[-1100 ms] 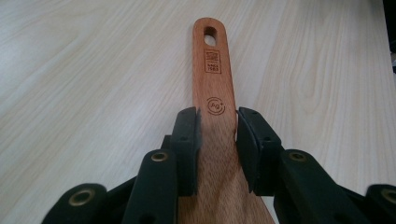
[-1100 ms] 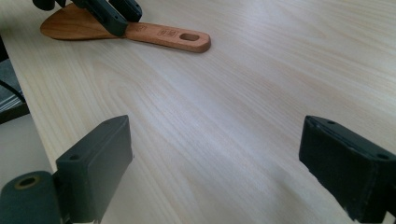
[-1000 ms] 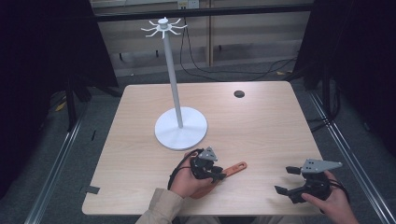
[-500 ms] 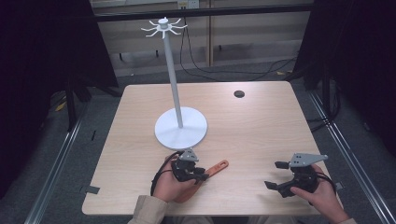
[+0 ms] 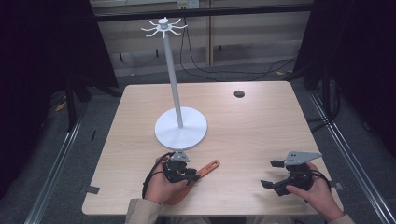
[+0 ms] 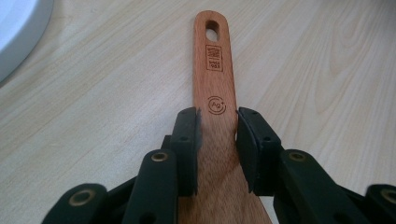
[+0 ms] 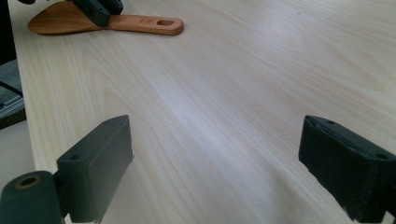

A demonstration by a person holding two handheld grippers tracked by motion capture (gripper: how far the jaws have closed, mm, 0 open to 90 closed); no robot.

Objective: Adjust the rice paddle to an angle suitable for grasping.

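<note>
Spatula pickup, near edge of the table [image 5: 261, 126]

Stand [image 5: 180, 127] sits just behind your left gripper [image 6: 218, 135], which pinches the wooden spatula [image 6: 215, 93] across its neck, still flat on the wood. Keep it level as you lift so the hang hole stays forward. Right gripper [image 7: 215, 163]: jaws spread wide, nothing in them.

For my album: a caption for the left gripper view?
Left gripper clamps a wooden spatula over the table.

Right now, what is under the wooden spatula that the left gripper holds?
Under the wooden spatula lies the bare light wooden table; the handle rests on or just above it. The left gripper clamps the handle from both sides. The gripper covers the blade, so what is beneath it cannot be seen.
</note>
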